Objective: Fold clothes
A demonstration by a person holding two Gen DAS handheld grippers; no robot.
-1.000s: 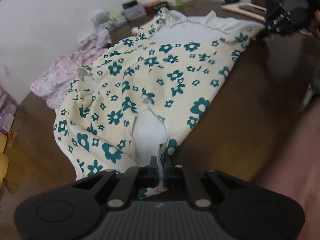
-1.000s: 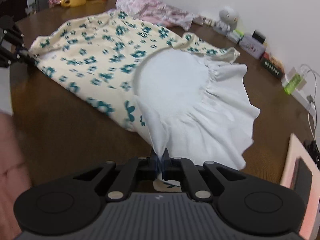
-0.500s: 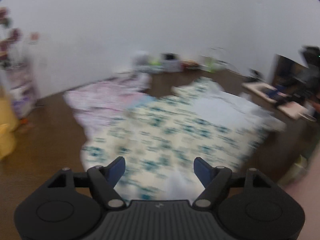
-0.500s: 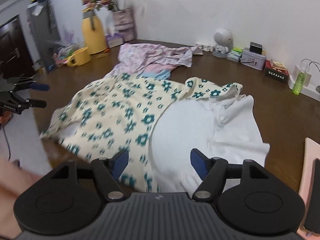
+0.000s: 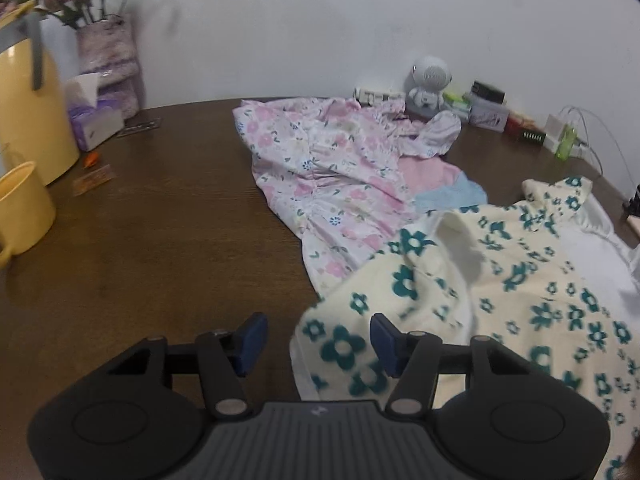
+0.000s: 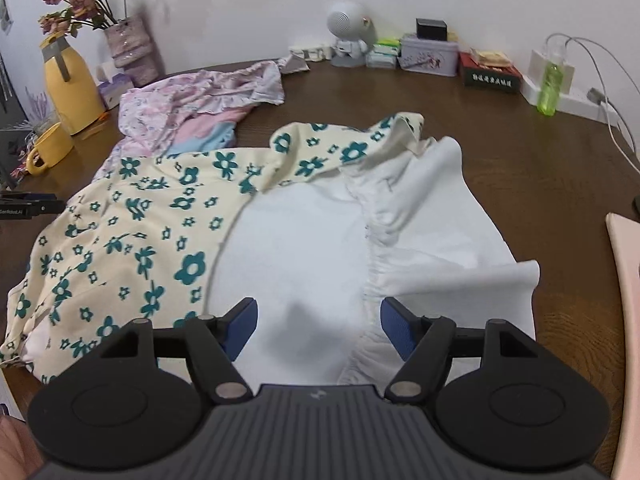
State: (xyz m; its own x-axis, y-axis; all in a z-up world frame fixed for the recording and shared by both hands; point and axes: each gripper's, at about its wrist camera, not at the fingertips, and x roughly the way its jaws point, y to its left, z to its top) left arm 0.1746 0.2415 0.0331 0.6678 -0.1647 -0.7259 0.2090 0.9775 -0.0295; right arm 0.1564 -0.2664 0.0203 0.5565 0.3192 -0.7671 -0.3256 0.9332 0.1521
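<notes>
Cream flowered dress (image 6: 132, 236) lies released across the wooden table's (image 5: 160, 240) near edge as left gripper (image 5: 314, 340) and right gripper (image 6: 318, 324), jaws just parted, leave folding to resume

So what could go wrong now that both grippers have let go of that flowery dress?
The cream flowered dress lies rumpled, its far edge flipped over, so the next fold may trap wrinkles. It overlaps the pink floral garment, which a regrasp by the left hand-held gripper might snag too. The yellow mug stands close by.
</notes>
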